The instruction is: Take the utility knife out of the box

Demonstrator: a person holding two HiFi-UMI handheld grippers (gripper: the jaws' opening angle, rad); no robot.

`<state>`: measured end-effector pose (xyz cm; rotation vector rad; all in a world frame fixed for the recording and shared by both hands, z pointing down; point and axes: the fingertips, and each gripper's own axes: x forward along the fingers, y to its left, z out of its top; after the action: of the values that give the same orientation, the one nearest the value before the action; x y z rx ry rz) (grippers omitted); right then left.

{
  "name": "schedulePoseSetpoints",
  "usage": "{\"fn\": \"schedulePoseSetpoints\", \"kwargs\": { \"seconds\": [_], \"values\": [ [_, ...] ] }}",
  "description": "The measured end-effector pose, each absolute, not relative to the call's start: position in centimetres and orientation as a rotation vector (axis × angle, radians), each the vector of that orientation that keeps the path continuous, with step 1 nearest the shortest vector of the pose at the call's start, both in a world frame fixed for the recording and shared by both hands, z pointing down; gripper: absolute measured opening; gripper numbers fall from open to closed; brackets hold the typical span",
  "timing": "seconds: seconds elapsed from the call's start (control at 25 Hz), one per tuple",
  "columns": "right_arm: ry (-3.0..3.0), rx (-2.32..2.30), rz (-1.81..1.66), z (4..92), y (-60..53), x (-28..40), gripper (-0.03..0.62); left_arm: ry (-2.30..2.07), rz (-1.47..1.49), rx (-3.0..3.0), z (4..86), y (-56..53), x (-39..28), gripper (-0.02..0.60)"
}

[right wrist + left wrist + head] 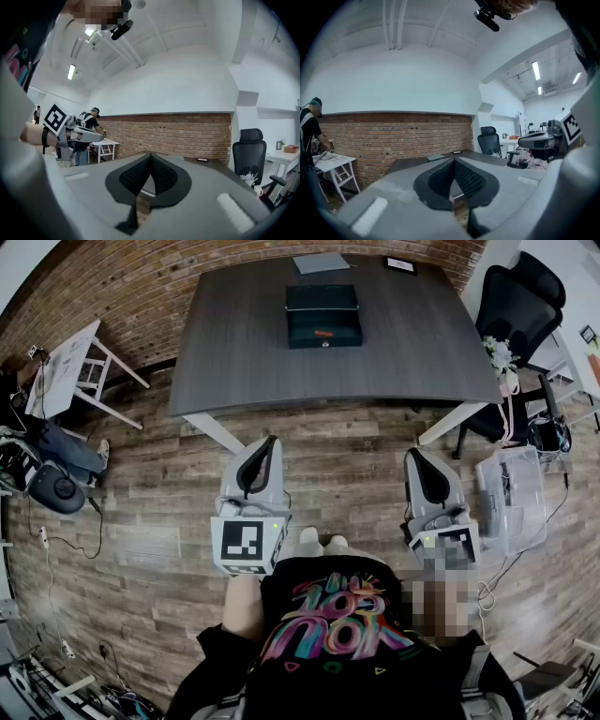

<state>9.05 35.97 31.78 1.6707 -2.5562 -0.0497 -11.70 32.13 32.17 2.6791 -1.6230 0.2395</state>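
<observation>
A dark green box (pixel 323 315) lies at the far middle of the dark grey table (pixel 234 352), with a small orange mark on its near side. I cannot make out the utility knife. Both grippers hover over the wooden floor, close to the person's body and well short of the table. My left gripper (pixel 272 440) is shut with nothing in it; in its own view the ribbed pads (pixel 465 178) meet at the tip. My right gripper (pixel 413 454) is shut and empty too, its pads (pixel 161 174) closed together.
A grey pad (pixel 321 262) and a small black device (pixel 400 265) lie at the table's far edge. A black office chair (pixel 516 306) and white flowers (pixel 501 356) stand to the right, and a white folding table (pixel 70 367) with a seated person (pixel 47 442) to the left. White bins (pixel 511 493) sit on the floor at right.
</observation>
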Motion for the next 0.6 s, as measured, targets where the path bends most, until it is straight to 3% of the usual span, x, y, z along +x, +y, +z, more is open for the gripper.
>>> {"fn": "schedulePoseSetpoints", "kwargs": {
  "seconds": [0.6],
  "values": [
    [-2.602, 1.642, -0.043, 32.6, 37.6, 11.5, -0.002, -1.716, 0.229, 2.633, 32.3, 34.5, -10.2, 0.0]
  ]
}}
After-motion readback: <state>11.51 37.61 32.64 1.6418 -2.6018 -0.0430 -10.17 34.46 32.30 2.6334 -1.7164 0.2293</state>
